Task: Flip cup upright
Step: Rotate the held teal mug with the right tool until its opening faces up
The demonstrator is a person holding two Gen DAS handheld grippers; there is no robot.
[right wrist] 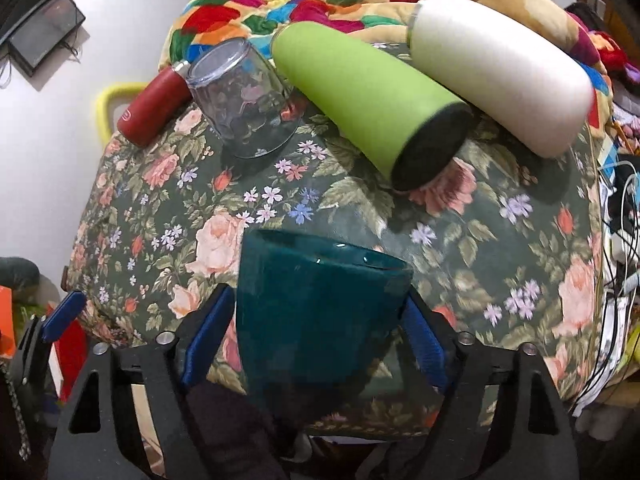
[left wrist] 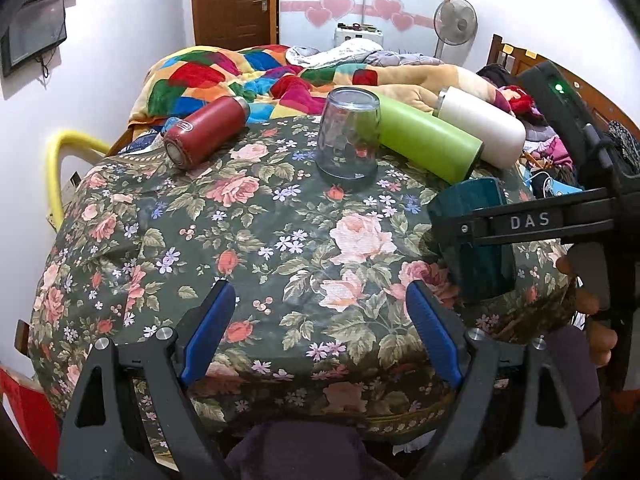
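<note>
Teal cup (right wrist: 320, 320) clamped by right gripper (right wrist: 316, 332), base hidden; left gripper (left wrist: 320, 316) fingers spread, holding nothing

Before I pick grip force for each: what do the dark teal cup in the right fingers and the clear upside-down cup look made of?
Dark teal cup: opaque and glossy, with bright glints on its wall; glazed ceramic or hard plastic, I cannot tell which. Clear upside-down cup: transparent, the floral cloth shows through; glass or clear plastic.
</note>
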